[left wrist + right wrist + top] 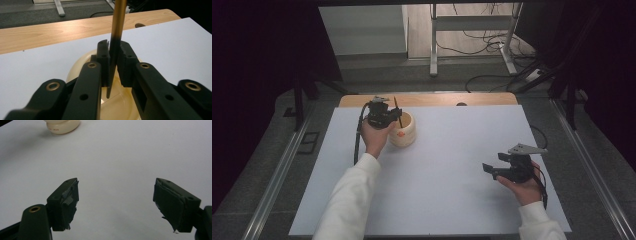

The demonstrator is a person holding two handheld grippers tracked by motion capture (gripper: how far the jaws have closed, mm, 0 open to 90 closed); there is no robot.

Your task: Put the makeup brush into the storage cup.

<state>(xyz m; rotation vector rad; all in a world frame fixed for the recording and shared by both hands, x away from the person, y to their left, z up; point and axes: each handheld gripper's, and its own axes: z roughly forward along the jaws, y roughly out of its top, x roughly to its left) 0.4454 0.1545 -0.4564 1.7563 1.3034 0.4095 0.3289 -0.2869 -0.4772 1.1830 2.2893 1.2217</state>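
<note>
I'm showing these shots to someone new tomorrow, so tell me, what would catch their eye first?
First, the left gripper at the far left of the white sheet, its jaws shut on a slim black and gold stick held upright over a cream round container. Next, the right gripper near the right edge, jaws wide open with nothing between them.

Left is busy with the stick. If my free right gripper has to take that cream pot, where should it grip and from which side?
My judgement: grip the pot across its rounded wall, low down, coming in level from its open right side. The left gripper sits above its left part, shut on the stick that stands in the opening, so the top is crowded. The right gripper is open over bare table.
</note>
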